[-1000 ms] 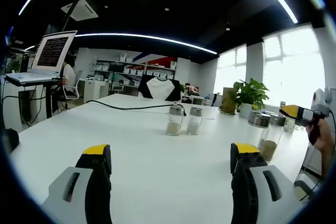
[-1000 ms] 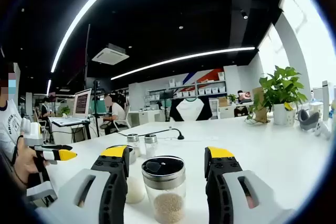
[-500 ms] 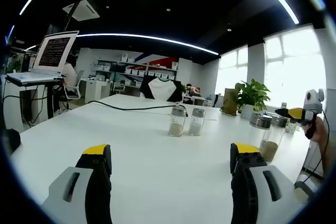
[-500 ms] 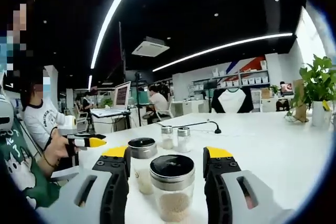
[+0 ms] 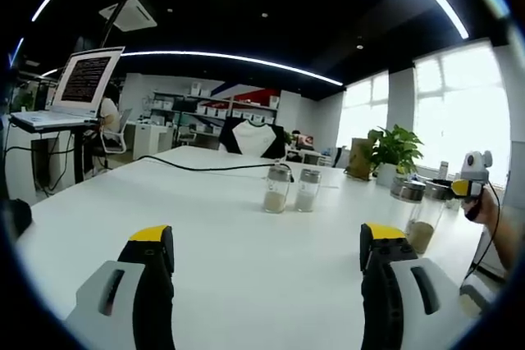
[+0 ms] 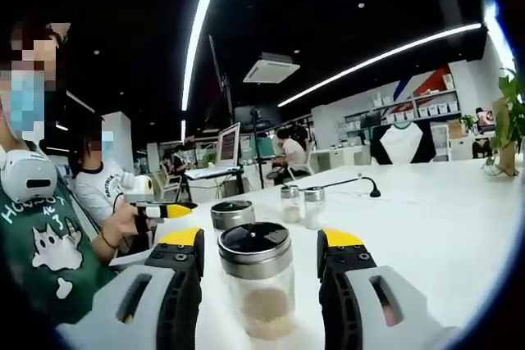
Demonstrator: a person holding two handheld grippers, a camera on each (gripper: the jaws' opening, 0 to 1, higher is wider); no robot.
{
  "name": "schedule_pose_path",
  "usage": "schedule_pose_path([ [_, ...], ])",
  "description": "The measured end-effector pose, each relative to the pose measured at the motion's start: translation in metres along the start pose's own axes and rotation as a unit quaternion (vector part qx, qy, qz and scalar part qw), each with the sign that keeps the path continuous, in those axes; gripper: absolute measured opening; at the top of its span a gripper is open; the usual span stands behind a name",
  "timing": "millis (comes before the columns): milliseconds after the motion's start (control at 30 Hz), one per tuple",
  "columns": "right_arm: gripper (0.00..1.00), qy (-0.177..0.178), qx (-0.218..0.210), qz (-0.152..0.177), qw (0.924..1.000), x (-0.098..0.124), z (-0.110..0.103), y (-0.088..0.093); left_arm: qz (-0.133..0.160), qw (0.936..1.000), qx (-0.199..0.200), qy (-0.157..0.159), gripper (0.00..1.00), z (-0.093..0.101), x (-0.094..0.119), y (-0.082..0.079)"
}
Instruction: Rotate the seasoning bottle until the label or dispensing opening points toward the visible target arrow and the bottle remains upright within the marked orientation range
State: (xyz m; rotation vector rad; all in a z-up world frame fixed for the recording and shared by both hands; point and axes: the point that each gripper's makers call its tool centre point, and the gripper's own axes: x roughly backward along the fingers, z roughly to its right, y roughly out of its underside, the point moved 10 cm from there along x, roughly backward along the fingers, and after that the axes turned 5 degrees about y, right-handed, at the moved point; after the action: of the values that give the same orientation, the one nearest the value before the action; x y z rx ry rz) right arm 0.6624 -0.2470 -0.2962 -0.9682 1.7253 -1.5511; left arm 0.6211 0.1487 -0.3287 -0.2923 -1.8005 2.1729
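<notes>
Right gripper view has swung round within the last second; the room behind now shows a person and the monitor further to the right, while the seasoning bottle [image 6: 257,280] stays between the jaws of the right claw [image 6: 261,245]. I judge the bottle is turning with the claw; whether the jaws touch the glass I cannot tell; no target arrow can be seen. The bottle stands upright on the white surface [image 6: 435,211], beside a second jar [image 6: 233,215]; the left claw [image 5: 267,239] hangs wide and holds nothing.
</notes>
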Motion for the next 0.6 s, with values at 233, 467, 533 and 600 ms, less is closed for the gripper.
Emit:
schedule_pose_path([
  [233,0.52,-0.013,0.006,-0.003,0.9999,-0.0042,-0.0014,0.0036,0.000,1.0000,0.001,0.001,0.99,-0.0003,0.0001,0.0002],
  [467,0.38,-0.027,0.021,0.000,0.9994,-0.0068,-0.0050,0.0030,0.001,1.0000,-0.001,0.004,1.00,0.0010,0.0004,0.0001],
  [533,0.38,-0.027,0.022,0.002,0.9994,-0.0066,-0.0042,0.0032,0.001,1.0000,-0.001,0.003,0.99,0.0005,0.0006,0.0001],
  [600,0.37,-0.027,0.024,0.005,0.9993,-0.0062,-0.0035,0.0039,0.001,1.0000,-0.001,0.002,0.99,0.0000,0.0009,0.0000],
])
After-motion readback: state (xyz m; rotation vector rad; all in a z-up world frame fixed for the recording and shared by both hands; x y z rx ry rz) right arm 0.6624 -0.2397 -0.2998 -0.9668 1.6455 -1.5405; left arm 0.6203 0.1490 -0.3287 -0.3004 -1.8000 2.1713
